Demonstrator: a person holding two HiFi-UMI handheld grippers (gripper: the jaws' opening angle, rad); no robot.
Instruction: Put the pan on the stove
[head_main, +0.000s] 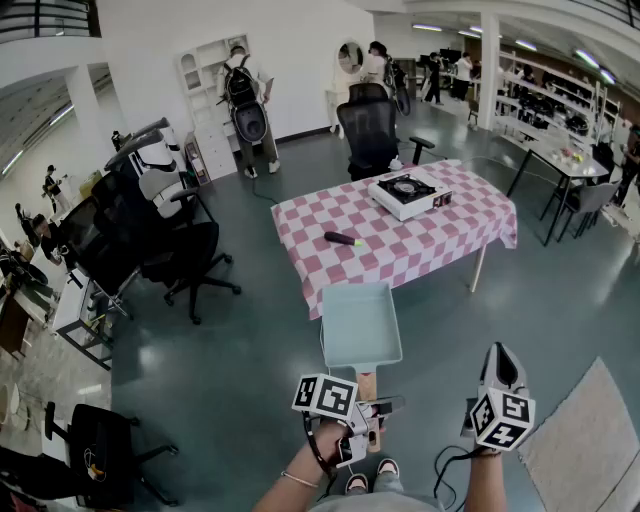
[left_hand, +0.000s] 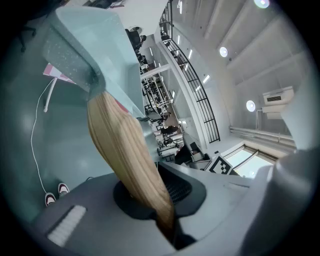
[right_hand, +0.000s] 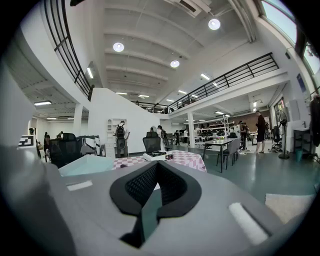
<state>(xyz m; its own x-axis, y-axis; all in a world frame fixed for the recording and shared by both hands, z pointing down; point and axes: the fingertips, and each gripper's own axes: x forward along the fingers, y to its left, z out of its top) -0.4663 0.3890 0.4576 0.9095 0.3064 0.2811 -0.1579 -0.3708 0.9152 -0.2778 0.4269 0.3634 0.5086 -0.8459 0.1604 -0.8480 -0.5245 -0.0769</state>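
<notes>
A pale teal square pan (head_main: 360, 325) hangs in the air in front of me, short of the table. My left gripper (head_main: 368, 400) is shut on its wooden handle (head_main: 366, 385). In the left gripper view the handle (left_hand: 127, 150) runs from between the jaws up to the pan (left_hand: 95, 45). The white portable stove (head_main: 410, 192) with a black burner stands on the far right of the pink checked table (head_main: 400, 255). My right gripper (head_main: 500, 352) floats to the right of the pan, shut and holding nothing. In the right gripper view (right_hand: 156, 167) the pan (right_hand: 85, 164) lies left and the stove (right_hand: 157, 157) is far ahead.
A black stick-like object (head_main: 343, 239) lies on the table's near half. Black office chairs (head_main: 190, 250) stand to the left and one (head_main: 370, 130) behind the table. A pale rug (head_main: 590, 440) lies at lower right. People stand at the back of the hall.
</notes>
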